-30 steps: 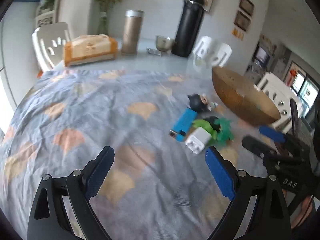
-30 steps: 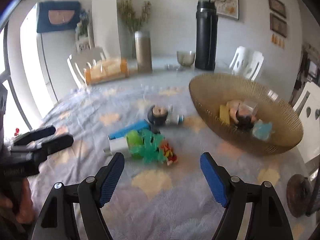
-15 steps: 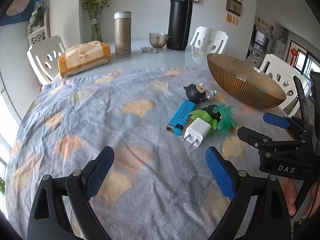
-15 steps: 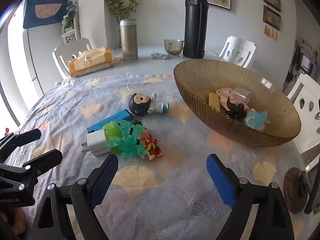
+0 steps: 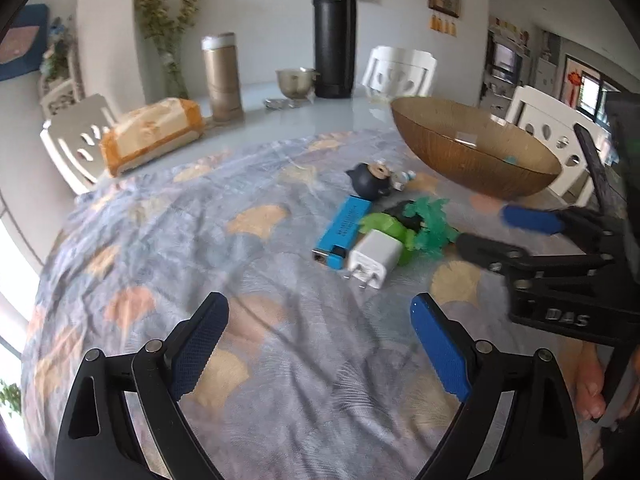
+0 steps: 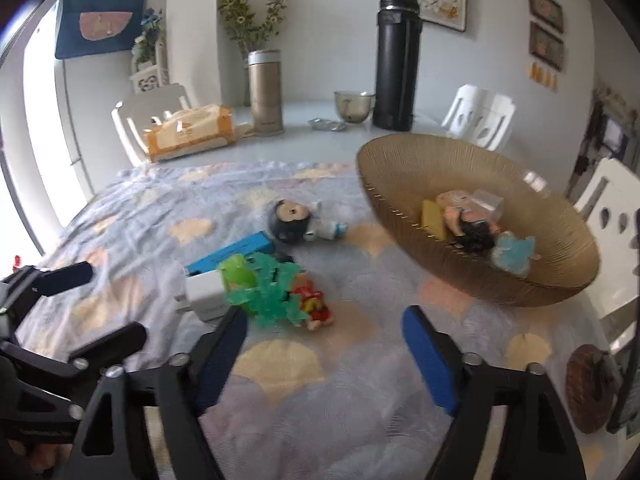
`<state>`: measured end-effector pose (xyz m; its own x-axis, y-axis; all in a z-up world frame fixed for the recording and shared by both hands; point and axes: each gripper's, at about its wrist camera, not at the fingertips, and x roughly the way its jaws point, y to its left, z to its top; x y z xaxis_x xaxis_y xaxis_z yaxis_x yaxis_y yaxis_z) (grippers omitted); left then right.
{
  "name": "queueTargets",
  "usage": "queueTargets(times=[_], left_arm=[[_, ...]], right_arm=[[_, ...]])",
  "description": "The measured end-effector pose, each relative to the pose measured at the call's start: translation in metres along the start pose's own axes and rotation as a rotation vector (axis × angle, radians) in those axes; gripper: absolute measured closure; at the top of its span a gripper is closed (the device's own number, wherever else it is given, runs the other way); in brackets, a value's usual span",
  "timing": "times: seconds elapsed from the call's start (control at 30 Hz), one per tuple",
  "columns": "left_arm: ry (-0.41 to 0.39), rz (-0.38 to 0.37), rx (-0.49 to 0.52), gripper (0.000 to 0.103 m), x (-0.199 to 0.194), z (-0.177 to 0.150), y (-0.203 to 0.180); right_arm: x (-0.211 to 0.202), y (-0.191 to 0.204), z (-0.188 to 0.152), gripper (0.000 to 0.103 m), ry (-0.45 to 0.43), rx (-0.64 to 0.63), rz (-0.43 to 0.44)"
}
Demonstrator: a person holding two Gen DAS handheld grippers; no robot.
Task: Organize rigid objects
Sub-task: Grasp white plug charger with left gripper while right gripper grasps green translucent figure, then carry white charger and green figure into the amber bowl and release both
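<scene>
A white charger plug (image 5: 374, 258), a blue lighter (image 5: 342, 230), a green toy (image 5: 424, 226) and a black-haired figurine (image 5: 370, 180) lie together on the patterned cloth. My left gripper (image 5: 318, 304) stands open and empty, short of the plug. In the right wrist view the green toy (image 6: 264, 284) and a small red figure (image 6: 314, 308) lie just past my right gripper (image 6: 324, 314). Its jaws are closing, and the pads press on nothing. The brown ribbed bowl (image 6: 560, 280) at the right holds several small toys.
A black thermos (image 6: 394, 60), a gold tumbler (image 6: 266, 94), a tissue pack (image 6: 188, 132) and a small glass bowl (image 6: 354, 106) stand on the bare far part of the table. White chairs (image 6: 478, 120) ring the table. A person's foot (image 5: 588, 384) shows at the lower right.
The right gripper's jaws stand narrower than half a second ago, after widening before that. The left wrist view has rolled level from its earlier tilt. The objects have not moved.
</scene>
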<state>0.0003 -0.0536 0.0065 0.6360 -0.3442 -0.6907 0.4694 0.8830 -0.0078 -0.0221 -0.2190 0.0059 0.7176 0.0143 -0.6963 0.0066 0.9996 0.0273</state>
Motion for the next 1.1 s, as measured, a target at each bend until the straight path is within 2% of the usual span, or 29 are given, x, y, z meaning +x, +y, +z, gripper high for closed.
queueTargets(times=[0.1,0.2,0.27,0.3,0.33,0.4,0.47,0.53,0.63,0.77,0.83,0.87,0.93,1.03,1.1], left_arm=[[0.05,-0.037,0.038,0.011,0.002,0.009,-0.01],[0.05,-0.005,0.159,0.011,0.008,0.022,-0.028],[0.066,0.004,0.208,0.025,0.021,0.027,-0.036],[0.089,-0.008,0.217,0.04,0.031,0.029,-0.038],[0.109,-0.017,0.217,0.048,0.037,0.031,-0.038],[0.124,-0.037,0.212,0.052,0.048,0.031,-0.039],[0.116,-0.07,0.194,0.061,0.052,0.028,-0.039],[0.11,-0.067,0.18,0.075,0.052,0.025,-0.04],[0.087,-0.067,0.162,0.075,0.048,0.024,-0.038],[0.073,-0.101,0.052,0.075,0.031,0.021,-0.022],[0.044,-0.082,0.002,0.075,0.013,0.012,-0.012],[0.03,-0.072,-0.028,0.075,0.002,0.006,-0.006],[0.016,-0.04,-0.081,0.075,-0.013,-0.005,0.006],[-0.001,0.02,-0.114,0.075,-0.023,-0.015,0.018],[-0.02,0.02,-0.162,0.075,-0.024,-0.021,0.03]], right_arm=[[0.014,-0.006,0.008,0.043,0.115,0.068,0.096],[0.019,-0.008,0.016,0.043,0.132,0.104,0.15],[0.024,-0.004,0.021,0.043,0.133,0.098,0.143],[0.027,-0.003,0.021,0.045,0.135,0.098,0.141],[0.029,-0.002,0.021,0.045,0.134,0.102,0.148],[0.031,-0.002,0.021,0.052,0.116,0.111,0.171],[0.031,-0.002,0.02,0.058,0.096,0.1,0.179],[0.03,0.0,0.018,0.064,0.076,0.087,0.197],[0.029,0.002,0.017,0.066,0.064,0.075,0.189],[0.02,-0.006,0.016,0.067,0.043,0.103,0.211],[0.011,-0.016,0.014,0.067,0.036,0.147,0.239],[0.004,-0.023,0.013,0.08,0.035,0.173,0.273],[-0.004,-0.034,0.01,0.08,0.057,0.226,0.344],[-0.009,-0.038,0.003,0.08,0.095,0.249,0.357],[-0.005,-0.039,-0.004,0.08,0.128,0.274,0.401]])
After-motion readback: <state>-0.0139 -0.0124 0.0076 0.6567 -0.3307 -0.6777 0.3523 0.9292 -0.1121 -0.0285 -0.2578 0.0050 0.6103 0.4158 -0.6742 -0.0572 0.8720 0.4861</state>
